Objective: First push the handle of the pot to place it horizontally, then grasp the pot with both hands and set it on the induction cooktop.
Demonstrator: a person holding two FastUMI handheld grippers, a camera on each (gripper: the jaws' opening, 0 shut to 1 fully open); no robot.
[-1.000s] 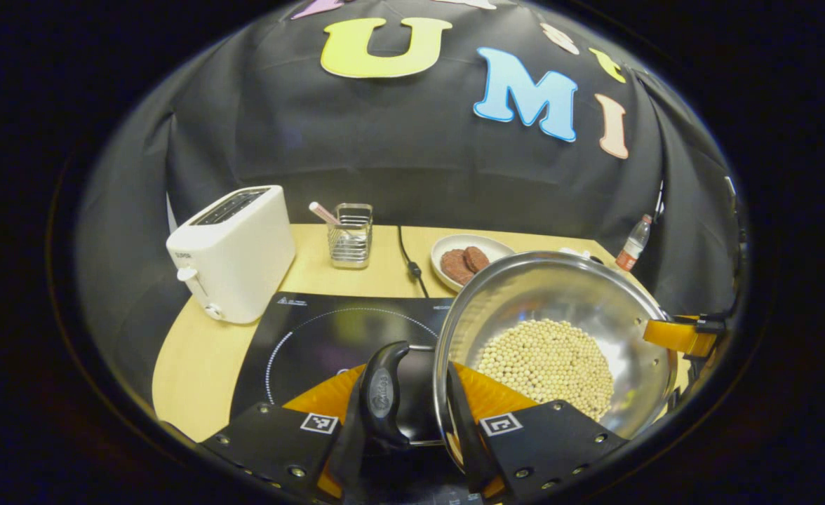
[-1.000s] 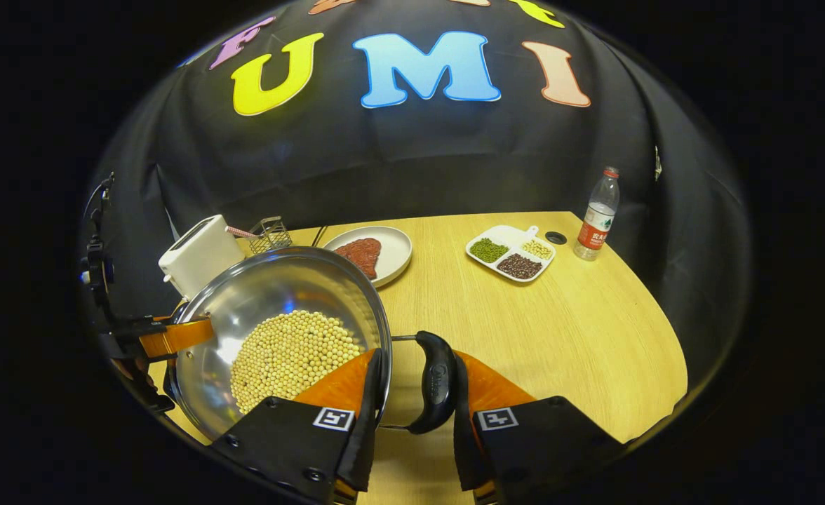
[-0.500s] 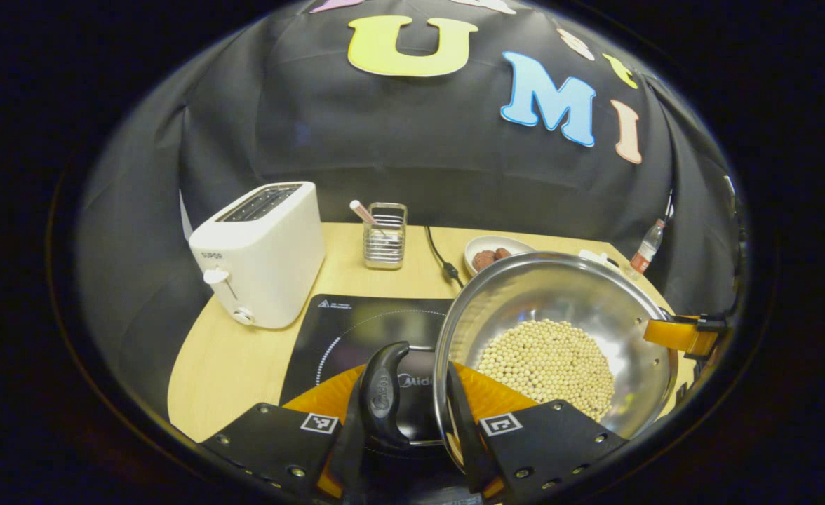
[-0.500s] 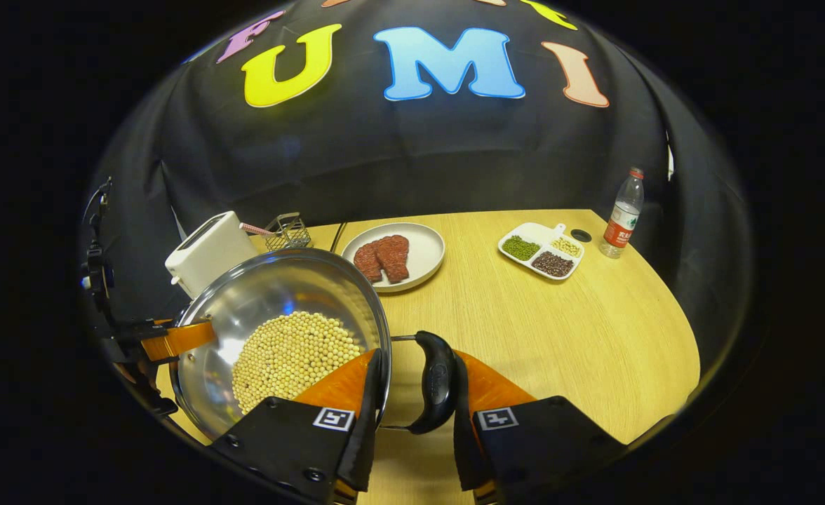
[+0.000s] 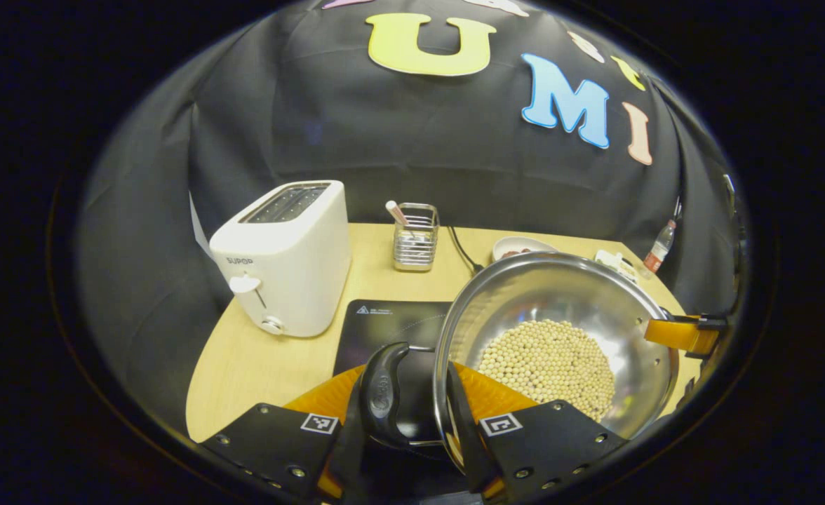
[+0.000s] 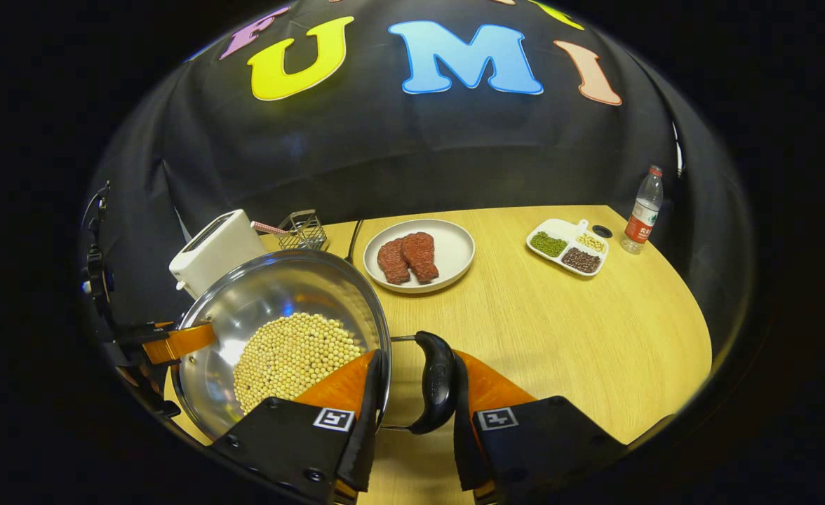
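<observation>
Gripping 1 black side handle each, the left gripper and right gripper carry the steel pot between them. In each view a handle sits squeezed between the jaws, with the pot's rim against the inner finger. The pot, part-filled with pale beans, hangs above the worktop, over the right part of the induction cooktop, near the white toaster. Whether it touches the cooktop cannot be told.

Toaster left of cooktop (rack behind), pot above it.
</observation>
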